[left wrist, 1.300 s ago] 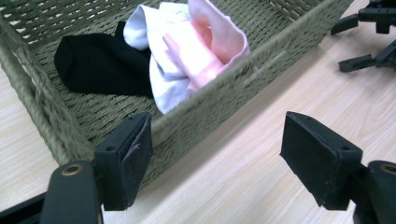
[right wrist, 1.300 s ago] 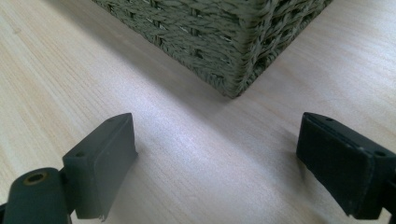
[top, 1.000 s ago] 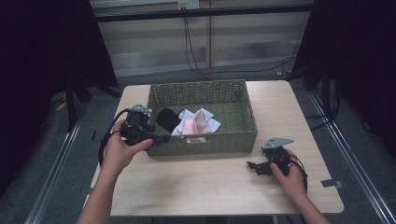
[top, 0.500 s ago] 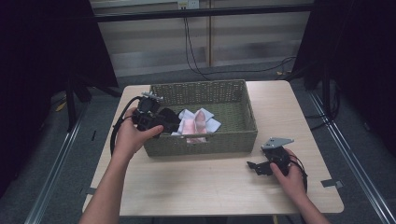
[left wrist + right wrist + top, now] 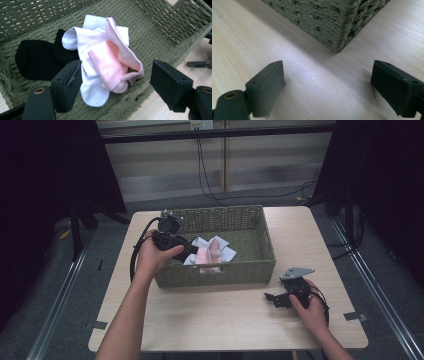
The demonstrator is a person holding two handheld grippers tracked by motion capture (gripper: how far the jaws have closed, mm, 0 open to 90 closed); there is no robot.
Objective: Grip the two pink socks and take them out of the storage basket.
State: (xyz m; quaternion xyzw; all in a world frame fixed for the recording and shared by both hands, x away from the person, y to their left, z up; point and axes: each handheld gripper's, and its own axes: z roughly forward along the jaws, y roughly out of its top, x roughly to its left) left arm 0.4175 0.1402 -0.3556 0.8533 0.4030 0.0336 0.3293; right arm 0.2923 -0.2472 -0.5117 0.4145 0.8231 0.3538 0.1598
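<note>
Straddling the pink sock (image 5: 117, 67), open left tongs (image 5: 116, 87) should descend squarely; right tongs (image 5: 327, 87) gape idle on desk (image 5: 210, 320).

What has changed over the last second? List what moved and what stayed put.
The left gripper moved from the basket's outer left side up over its rim and in above the socks. Its jaws are open around the pink sock and white sock, gripping nothing yet. The right gripper stayed open on the table by the basket's near right corner. The socks, including the black sock, and the basket did not shift.
</note>
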